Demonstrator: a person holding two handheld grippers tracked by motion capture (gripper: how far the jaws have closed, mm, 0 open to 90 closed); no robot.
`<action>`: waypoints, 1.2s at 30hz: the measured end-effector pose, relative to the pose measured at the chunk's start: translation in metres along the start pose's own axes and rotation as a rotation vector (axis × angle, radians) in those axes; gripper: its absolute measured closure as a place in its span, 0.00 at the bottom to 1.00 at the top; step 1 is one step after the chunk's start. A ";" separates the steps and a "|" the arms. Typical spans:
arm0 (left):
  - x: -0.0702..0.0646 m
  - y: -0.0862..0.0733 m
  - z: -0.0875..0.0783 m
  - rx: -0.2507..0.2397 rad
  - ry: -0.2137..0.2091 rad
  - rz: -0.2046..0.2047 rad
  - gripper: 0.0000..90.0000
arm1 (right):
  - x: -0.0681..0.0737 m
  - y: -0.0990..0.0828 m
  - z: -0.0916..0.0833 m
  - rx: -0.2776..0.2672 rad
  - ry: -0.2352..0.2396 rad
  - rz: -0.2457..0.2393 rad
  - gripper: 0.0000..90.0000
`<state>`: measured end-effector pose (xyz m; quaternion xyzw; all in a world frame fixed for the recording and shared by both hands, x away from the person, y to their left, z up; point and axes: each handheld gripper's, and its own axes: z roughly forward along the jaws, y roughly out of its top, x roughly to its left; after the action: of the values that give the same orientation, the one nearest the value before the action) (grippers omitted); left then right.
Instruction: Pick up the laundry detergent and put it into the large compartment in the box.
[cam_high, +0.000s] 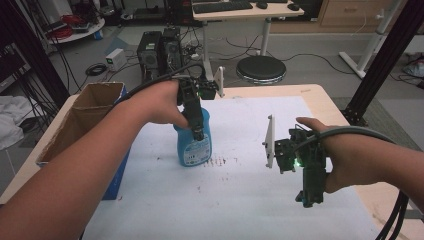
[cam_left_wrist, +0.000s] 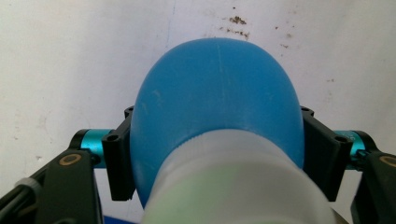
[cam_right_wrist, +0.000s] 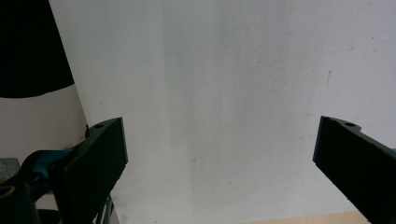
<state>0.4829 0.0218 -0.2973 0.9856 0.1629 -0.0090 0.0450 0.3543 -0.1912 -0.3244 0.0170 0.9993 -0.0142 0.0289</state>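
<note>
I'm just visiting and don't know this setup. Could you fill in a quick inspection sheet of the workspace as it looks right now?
Surface: table under a white sheet with small dark specks near the middle.
Job's things: blue bottle with a label, standing upright on the sheet.
Clutter: open cardboard box at the table's left edge.
Grippers: left tongs come down from above, pads against both sides of the bottle; right tongs open over bare sheet, nothing between them.
Cables: a black cable trails from each of the tongs; more lie on the floor.
Surroundings: round black stool, computer towers, desk with keyboard.
</note>
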 end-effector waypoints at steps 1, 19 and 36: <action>0.000 0.000 0.000 0.001 0.001 -0.002 0.31 | -0.001 0.000 0.000 0.005 -0.003 -0.013 0.02; -0.001 0.001 0.000 0.002 0.032 -0.023 0.42 | -0.002 -0.002 -0.001 -0.003 -0.006 -0.013 0.02; -0.015 -0.013 -0.026 -0.001 0.020 -0.023 0.42 | -0.001 0.001 -0.004 -0.020 -0.004 0.006 0.02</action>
<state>0.4647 0.0321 -0.2724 0.9836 0.1748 0.0004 0.0439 0.3546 -0.1902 -0.3203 0.0196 0.9993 -0.0043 0.0313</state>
